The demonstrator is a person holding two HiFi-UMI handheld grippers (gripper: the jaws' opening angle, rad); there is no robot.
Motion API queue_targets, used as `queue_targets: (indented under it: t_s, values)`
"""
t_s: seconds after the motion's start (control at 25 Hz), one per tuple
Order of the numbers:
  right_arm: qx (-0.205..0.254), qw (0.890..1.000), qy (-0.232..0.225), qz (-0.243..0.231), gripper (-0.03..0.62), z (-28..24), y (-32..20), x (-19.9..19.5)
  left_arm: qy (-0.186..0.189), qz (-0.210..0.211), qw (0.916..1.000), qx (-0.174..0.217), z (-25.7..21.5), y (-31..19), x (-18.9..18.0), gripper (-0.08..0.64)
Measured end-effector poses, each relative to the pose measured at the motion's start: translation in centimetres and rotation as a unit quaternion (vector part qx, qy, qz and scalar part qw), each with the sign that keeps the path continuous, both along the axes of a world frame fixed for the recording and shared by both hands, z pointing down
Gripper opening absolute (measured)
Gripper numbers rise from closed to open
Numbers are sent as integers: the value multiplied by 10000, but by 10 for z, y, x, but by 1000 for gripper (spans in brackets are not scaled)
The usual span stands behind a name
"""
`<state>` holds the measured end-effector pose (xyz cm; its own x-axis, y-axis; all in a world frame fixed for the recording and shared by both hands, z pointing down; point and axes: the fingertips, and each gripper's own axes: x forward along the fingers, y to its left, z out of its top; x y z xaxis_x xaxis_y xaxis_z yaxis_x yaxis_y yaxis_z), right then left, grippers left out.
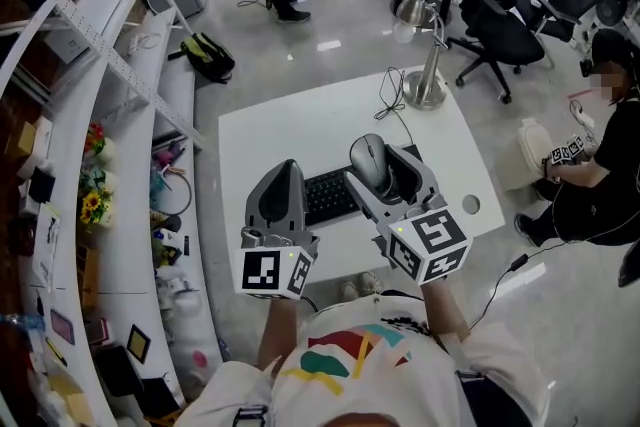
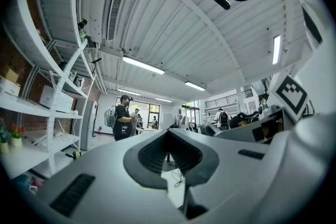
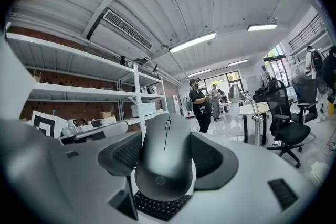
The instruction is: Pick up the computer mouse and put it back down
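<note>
Two tongs raised: left tongs (image 1: 286, 170) together, empty. Right tongs (image 1: 388, 173) clamped on the computer mouse (image 1: 369, 158), held above keyboard (image 1: 328, 195) and tabletop (image 1: 290, 130). Risk, we judge: the smooth curved shell slips free onto the keys.

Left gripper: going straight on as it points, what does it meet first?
Nothing close, it seems. The left gripper is held above the white table, aimed across it; the lamp stands to its right. Beyond is open floor, though height is hard to judge.
</note>
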<state>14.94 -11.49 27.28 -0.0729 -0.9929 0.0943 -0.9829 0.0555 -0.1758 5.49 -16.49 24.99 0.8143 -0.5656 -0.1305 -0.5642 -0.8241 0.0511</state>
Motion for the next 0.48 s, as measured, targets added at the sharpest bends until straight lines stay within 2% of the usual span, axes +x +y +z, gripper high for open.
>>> queue_targets:
  t_s: [0.36,0.48]
  values:
    - [-177,9996,40,-222,304,10,-5,-11,6,-277,9996,-103,5,-3,-15,43]
    - [-387,9990,37,-225,304,23,-8,-15,78,-352,9989,-305,15,-9,-25,43]
